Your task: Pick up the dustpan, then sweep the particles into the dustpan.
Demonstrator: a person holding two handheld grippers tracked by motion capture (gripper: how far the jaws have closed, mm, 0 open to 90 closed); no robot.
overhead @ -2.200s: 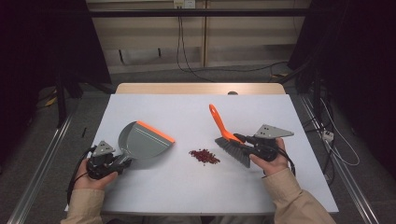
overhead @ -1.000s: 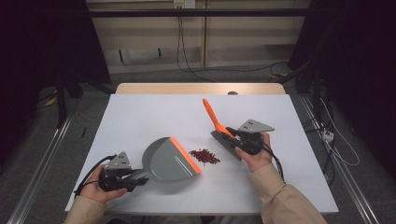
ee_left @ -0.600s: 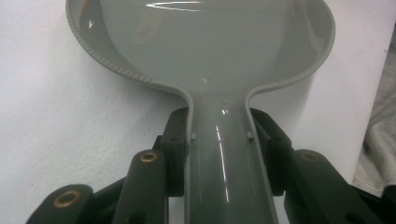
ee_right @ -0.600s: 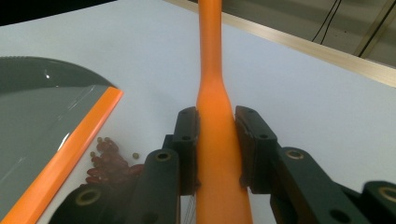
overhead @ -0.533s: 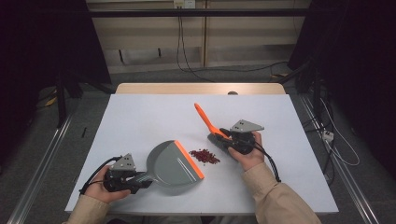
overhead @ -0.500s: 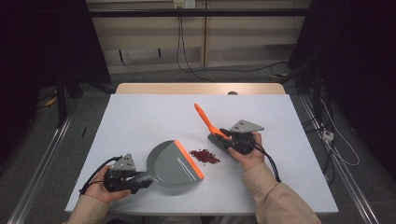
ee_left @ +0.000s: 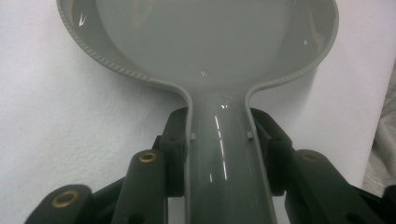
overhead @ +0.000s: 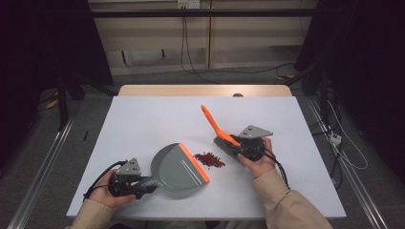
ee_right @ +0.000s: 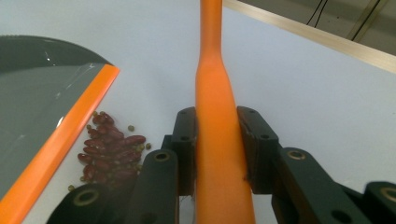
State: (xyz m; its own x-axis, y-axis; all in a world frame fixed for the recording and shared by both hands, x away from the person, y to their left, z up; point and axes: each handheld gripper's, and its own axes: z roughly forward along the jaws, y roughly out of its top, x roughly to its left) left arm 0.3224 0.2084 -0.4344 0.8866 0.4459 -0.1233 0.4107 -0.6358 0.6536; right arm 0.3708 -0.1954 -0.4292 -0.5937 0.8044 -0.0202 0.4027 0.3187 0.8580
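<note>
A grey dustpan (overhead: 177, 166) with an orange lip (overhead: 195, 162) lies flat on the white table (overhead: 143, 119). My left gripper (overhead: 143, 185) is shut on its handle (ee_left: 224, 154), pads pressed on both sides. A small pile of red beans (overhead: 209, 159) sits just beyond the lip, also the red beans (ee_right: 109, 151) in the right gripper view. A brush with an orange handle (overhead: 214, 122) and grey head (overhead: 224, 144) stands right of the pile. My right gripper (overhead: 239, 144) is shut on the orange handle (ee_right: 217, 140).
A wooden strip (overhead: 200, 90) borders the table's far edge. Black cables (overhead: 191, 52) run over the floor behind. A metal rail (overhead: 43, 167) runs along the left side. Bare tabletop spreads at the far left.
The dustpan has slid right, from the left part of the table to the beans. The brush has shifted slightly left, its handle leaning further left.
</note>
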